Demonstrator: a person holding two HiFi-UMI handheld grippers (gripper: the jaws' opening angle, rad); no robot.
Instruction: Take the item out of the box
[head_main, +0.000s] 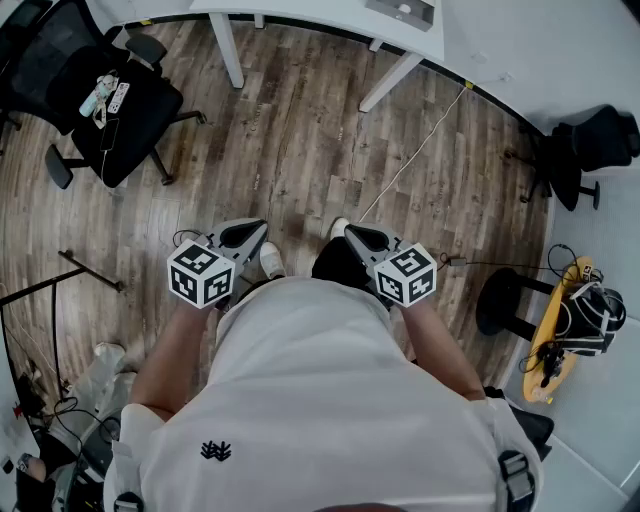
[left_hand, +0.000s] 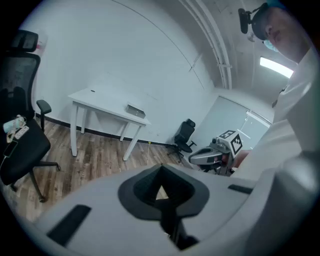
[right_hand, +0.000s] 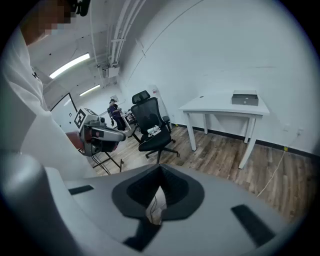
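Wood-plank floor (head_main: 300, 130): white table (head_main: 330, 20), black office chair (head_main: 100, 100), white cable (head_main: 420, 150) on it; flat grey box (head_main: 402, 10), perhaps, on tabletop.

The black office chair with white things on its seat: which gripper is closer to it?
Left. The black office chair stands ahead and to the left of the left gripper. The right gripper sits farther right, across the person's waist.

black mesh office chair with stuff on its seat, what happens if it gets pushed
The black mesh office chair would probably roll easily: its splayed base stands on smooth wooden floor. The loose small items on its seat may well slide off.
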